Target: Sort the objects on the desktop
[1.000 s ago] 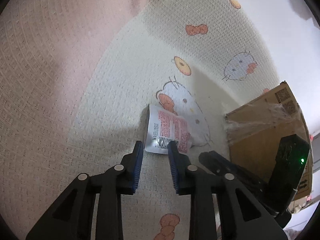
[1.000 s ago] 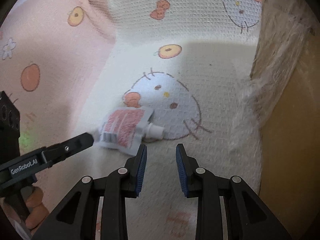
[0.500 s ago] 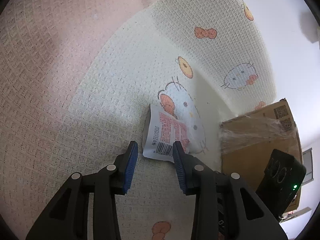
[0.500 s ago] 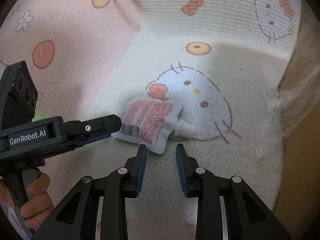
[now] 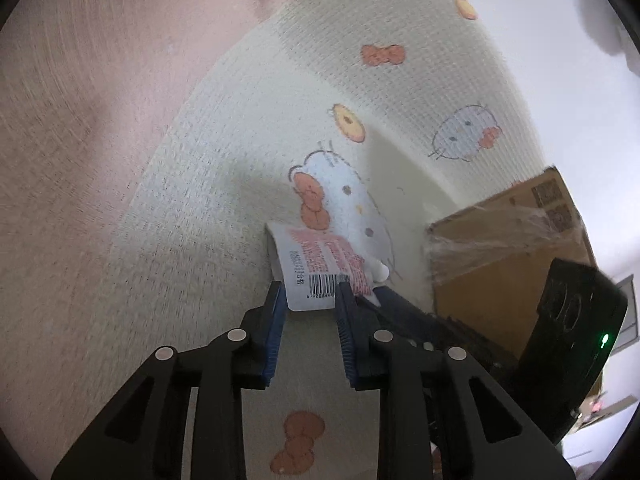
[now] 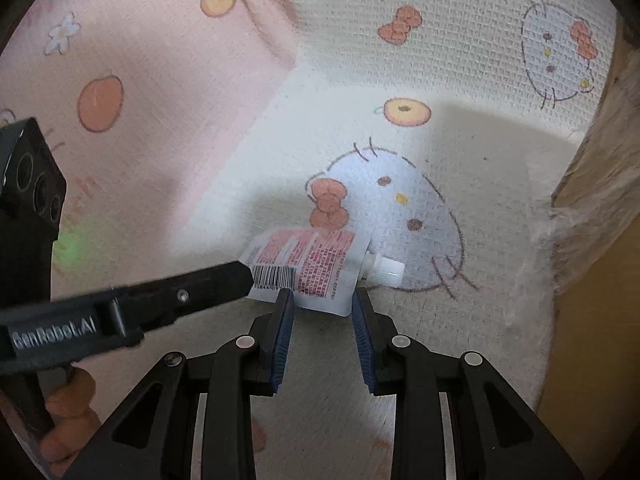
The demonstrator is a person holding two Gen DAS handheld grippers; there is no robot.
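Observation:
A small white pouch (image 6: pixel 308 266) with red print, a barcode and a white screw spout lies flat on the cartoon-cat cloth. It also shows in the left wrist view (image 5: pixel 324 270). My right gripper (image 6: pixel 322 300) is open, its fingertips at the pouch's near edge. My left gripper (image 5: pixel 310 294) is open too, its fingertips on either side of the pouch's barcode corner. In the right wrist view one left finger (image 6: pixel 192 294) reaches the pouch's left edge. Whether either gripper touches the pouch is unclear.
A cardboard box (image 5: pixel 516 248) wrapped in clear film stands to the right, close to the pouch, and fills the right edge of the right wrist view (image 6: pixel 596 216). A pink cloth (image 6: pixel 132 92) covers the left side. A white wall (image 5: pixel 560 40) lies beyond.
Both grippers have moved in toward the pouch, so it now lies at their fingertips. The pouch has stayed in place on the cat print.

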